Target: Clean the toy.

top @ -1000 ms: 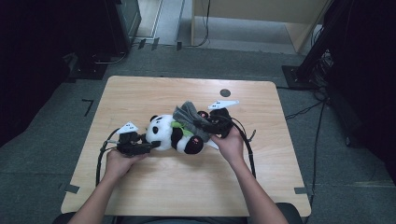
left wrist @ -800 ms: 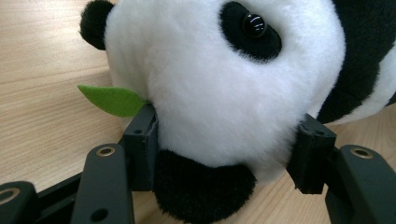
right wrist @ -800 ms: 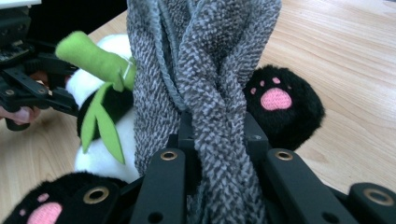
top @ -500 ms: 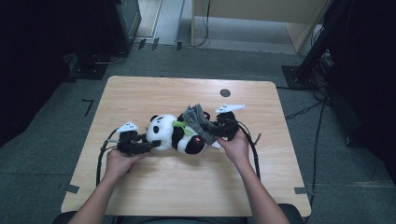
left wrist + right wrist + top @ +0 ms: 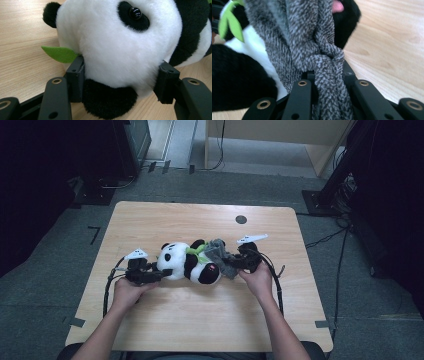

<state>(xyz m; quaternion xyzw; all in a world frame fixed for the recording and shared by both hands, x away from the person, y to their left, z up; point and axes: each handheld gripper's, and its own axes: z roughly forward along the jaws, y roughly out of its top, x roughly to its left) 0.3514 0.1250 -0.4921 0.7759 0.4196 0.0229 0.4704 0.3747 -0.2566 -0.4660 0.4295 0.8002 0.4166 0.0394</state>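
A black-and-white plush panda [image 5: 189, 262] lies on its side in the middle of the wooden table [image 5: 200, 320], with green leaves at its neck. My left gripper [image 5: 159, 275] is shut on the panda's head [image 5: 120, 50], one pad pressing each side of it. A grey knitted cloth [image 5: 220, 255] drapes over the panda's lower body. My right gripper [image 5: 231, 266] is shut on a bunched fold of that grey cloth [image 5: 324, 65], close to the panda's black leg [image 5: 344, 22].
A small dark round hole [image 5: 241, 219] sits in the table near its far edge. Cables trail from both grippers over the tabletop. Beyond the table lie grey floor, dark equipment and a wooden cabinet [image 5: 270, 140].
My right hand has come down and toward the near side, drawing the grey cloth lower over the panda. The left gripper has stayed put on the head.
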